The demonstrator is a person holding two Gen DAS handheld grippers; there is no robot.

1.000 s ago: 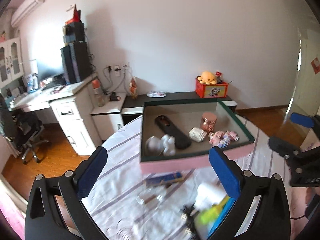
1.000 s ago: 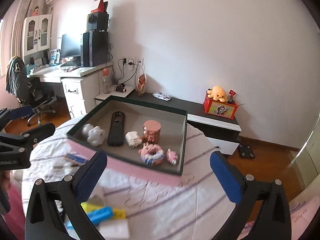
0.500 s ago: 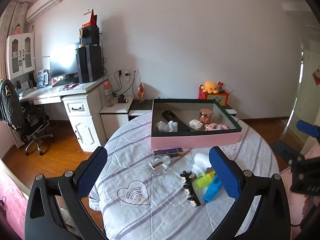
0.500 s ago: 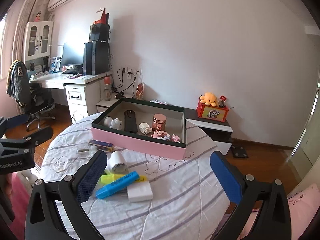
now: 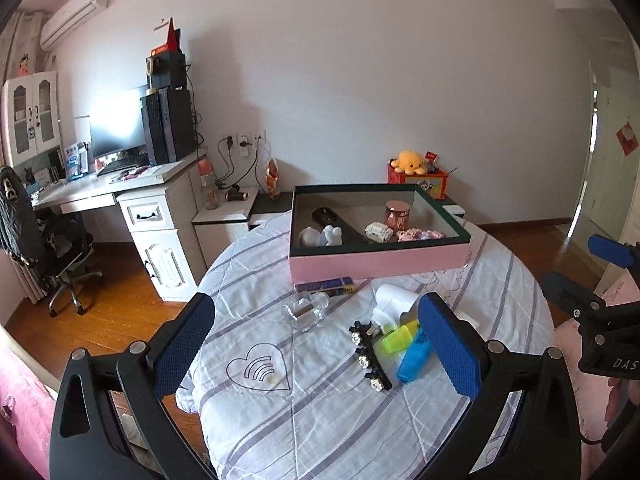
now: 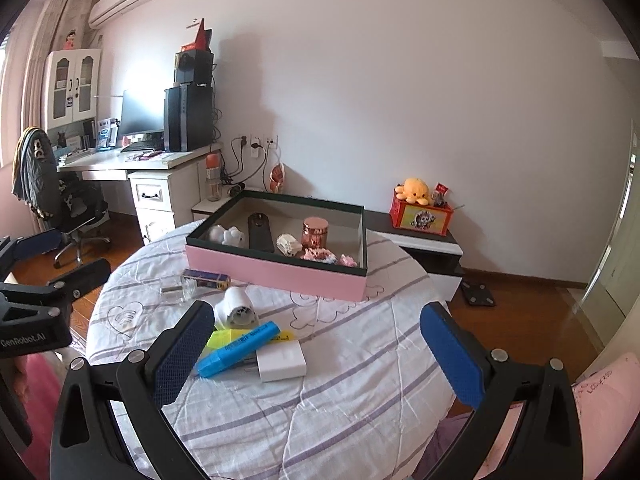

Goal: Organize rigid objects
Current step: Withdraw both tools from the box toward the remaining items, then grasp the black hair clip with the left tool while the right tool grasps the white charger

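Both my jaws stood spread wide, grasping nothing: left gripper [image 5: 316, 342], right gripper [image 6: 316, 350]. Before the pink box [image 6: 276, 270] lay a clear bottle [image 5: 306, 308], black hair clip [image 5: 368, 354], 2 highlighters [image 6: 240, 344] and white block [image 6: 281, 365].

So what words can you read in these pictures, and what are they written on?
"GenRobot.AI": on the left gripper, seen from the right wrist camera.
"DAS": on the right gripper, seen from the left wrist camera; the rest is cut off by the edge.
Blue highlighter: has dark print, too small to read.
Pink cloth: handwriting, too blurred to read.
Red box: only a picture.
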